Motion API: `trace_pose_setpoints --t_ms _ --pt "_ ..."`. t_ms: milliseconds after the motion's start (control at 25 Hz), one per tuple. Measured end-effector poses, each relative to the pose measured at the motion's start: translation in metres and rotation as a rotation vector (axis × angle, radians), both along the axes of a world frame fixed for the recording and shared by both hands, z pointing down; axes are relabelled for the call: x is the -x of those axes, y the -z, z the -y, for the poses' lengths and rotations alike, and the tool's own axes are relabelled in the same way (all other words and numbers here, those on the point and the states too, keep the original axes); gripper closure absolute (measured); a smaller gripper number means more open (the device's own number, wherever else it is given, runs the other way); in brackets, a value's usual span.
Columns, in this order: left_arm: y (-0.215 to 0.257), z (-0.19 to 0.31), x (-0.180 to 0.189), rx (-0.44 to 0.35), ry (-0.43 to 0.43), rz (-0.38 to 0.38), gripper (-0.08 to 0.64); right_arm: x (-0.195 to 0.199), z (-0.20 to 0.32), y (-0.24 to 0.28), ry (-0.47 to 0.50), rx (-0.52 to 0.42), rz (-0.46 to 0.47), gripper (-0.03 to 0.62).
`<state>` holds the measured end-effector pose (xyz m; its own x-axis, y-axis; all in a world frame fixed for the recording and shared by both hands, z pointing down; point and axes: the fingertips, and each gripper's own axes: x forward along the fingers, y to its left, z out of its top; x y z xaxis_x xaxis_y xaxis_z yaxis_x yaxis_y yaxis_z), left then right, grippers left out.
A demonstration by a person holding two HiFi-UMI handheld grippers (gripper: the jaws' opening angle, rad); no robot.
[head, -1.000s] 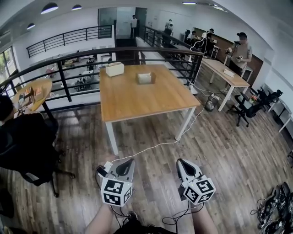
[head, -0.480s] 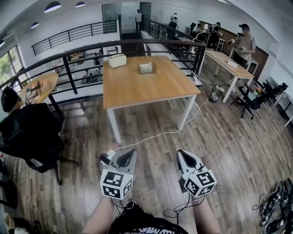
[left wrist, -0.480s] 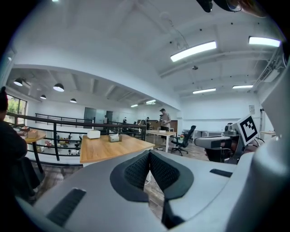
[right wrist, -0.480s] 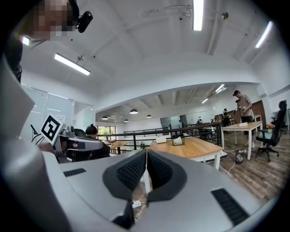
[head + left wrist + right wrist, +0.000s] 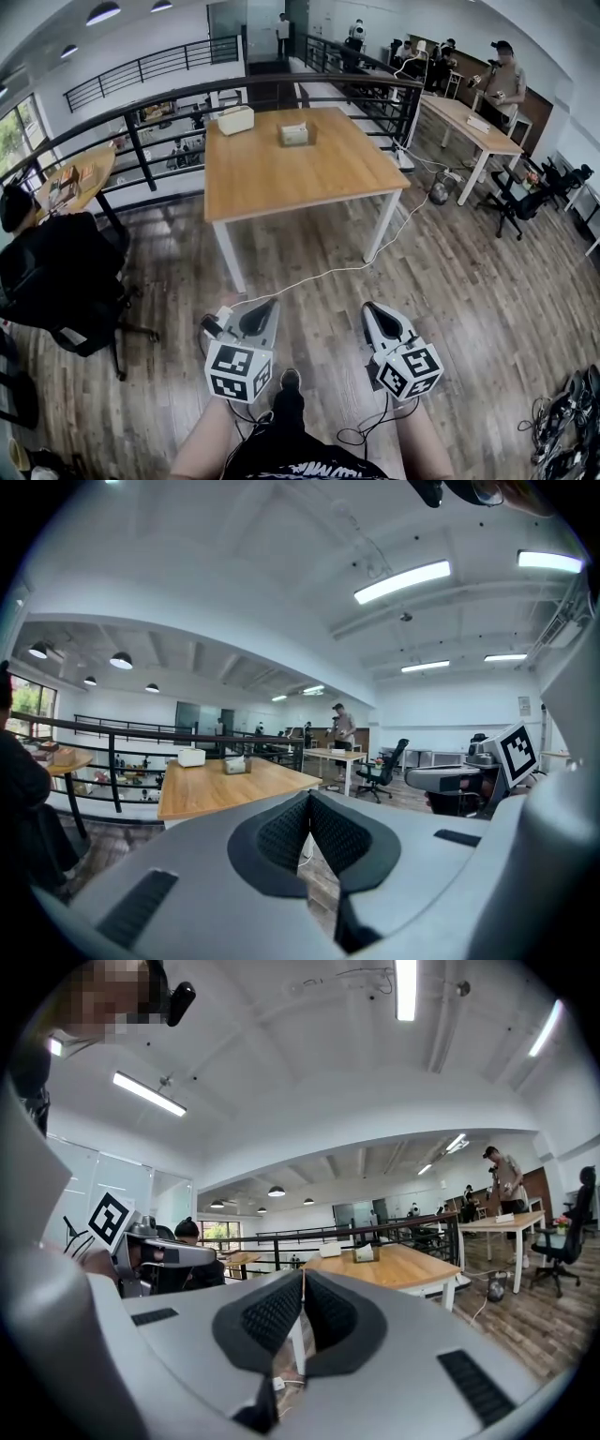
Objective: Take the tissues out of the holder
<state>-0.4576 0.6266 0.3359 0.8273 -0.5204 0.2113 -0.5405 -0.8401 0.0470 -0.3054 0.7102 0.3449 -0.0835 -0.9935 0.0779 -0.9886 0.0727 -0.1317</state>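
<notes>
The tissue holder (image 5: 294, 134) is a small wooden box with white tissue showing; it stands near the far edge of a wooden table (image 5: 309, 183) well ahead of me. It also shows small in the left gripper view as the holder (image 5: 235, 765) and in the right gripper view as the holder (image 5: 364, 1253). My left gripper (image 5: 265, 307) and right gripper (image 5: 371, 309) are held side by side low over the wood floor, far short of the table. Both are shut with nothing between the pads, as seen at the left gripper (image 5: 309, 800) and the right gripper (image 5: 303, 1277).
A white box (image 5: 235, 119) sits on the table's far left corner. A black railing (image 5: 159, 103) runs behind the table. A person in black sits on a chair (image 5: 52, 281) at left. A white cable (image 5: 328, 276) crosses the floor. A second table (image 5: 466, 120) and an office chair (image 5: 518, 201) stand at right.
The table and holder have come nearer and larger in the head view as I walk toward them. Both grippers keep their place in the view, still shut. A shoe now shows between them.
</notes>
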Motion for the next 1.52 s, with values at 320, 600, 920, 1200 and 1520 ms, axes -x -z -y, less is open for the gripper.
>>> trace_pose_setpoints --t_ms 320,600,920,1200,1520 --pt "-0.014 0.11 -0.064 0.018 -0.014 -0.012 0.554 -0.065 0.103 -0.008 -0.039 0.004 -0.015 0.574" --pt "-0.015 0.238 -0.1 0.017 0.01 -0.018 0.554 -0.104 0.23 -0.001 -0.056 0.006 0.019 0.574" --pt "-0.034 0.357 -0.125 0.064 0.034 -0.011 0.554 -0.137 0.346 -0.012 -0.049 0.032 0.004 0.572" --pt "-0.044 0.415 -0.168 0.067 0.015 -0.009 0.554 -0.181 0.399 -0.028 -0.069 0.057 0.018 0.574" --pt "-0.053 0.462 -0.219 0.062 0.066 0.017 0.554 -0.237 0.468 -0.039 0.007 0.055 0.037 0.574"
